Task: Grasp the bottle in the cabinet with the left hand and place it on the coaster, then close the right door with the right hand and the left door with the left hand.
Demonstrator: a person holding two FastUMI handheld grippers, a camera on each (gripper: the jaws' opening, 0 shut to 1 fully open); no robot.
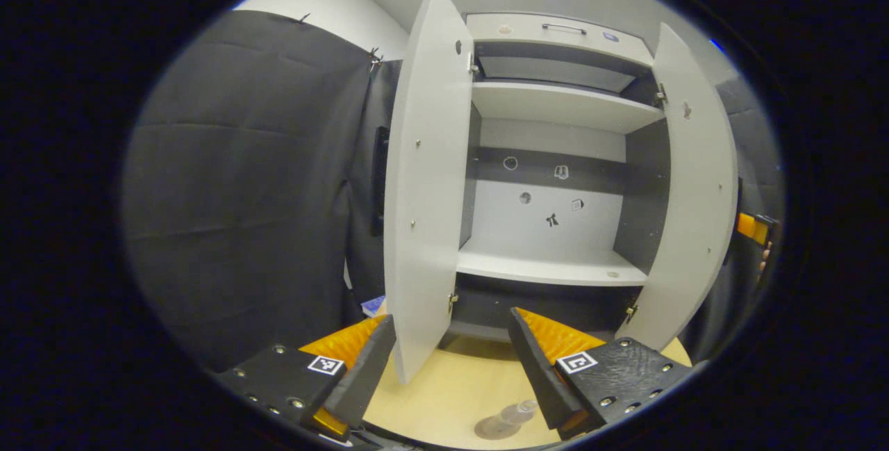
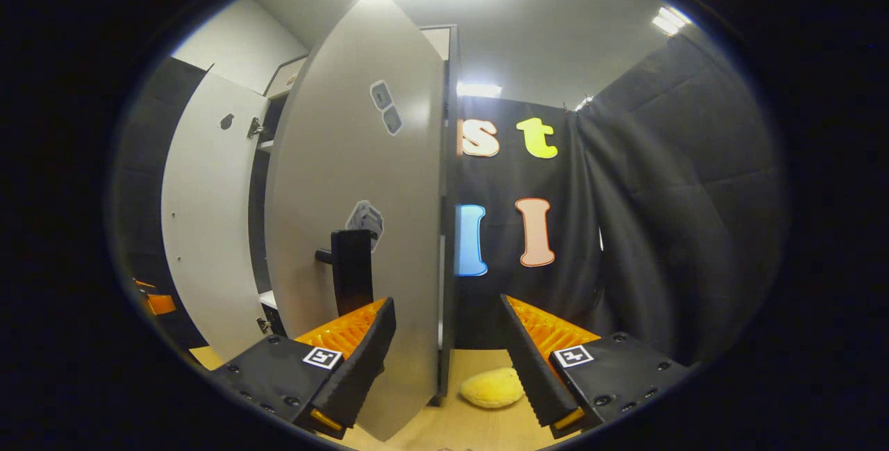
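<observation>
Nearest in the left gripper view, the clear plastic bottle (image 1: pixel 517 412) stands on its round grey coaster (image 1: pixel 494 428) between the left gripper's (image 1: pixel 451 354) spread, empty fingers. Farther off, the right gripper (image 2: pixel 448 350), also spread and empty, straddles the grey right cabinet door's (image 2: pixel 361 228) edge; a push there could pinch a finger or slip off.

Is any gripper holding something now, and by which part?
Nothing is held: left gripper and right gripper are both open; the bottle stands on the table.
</observation>
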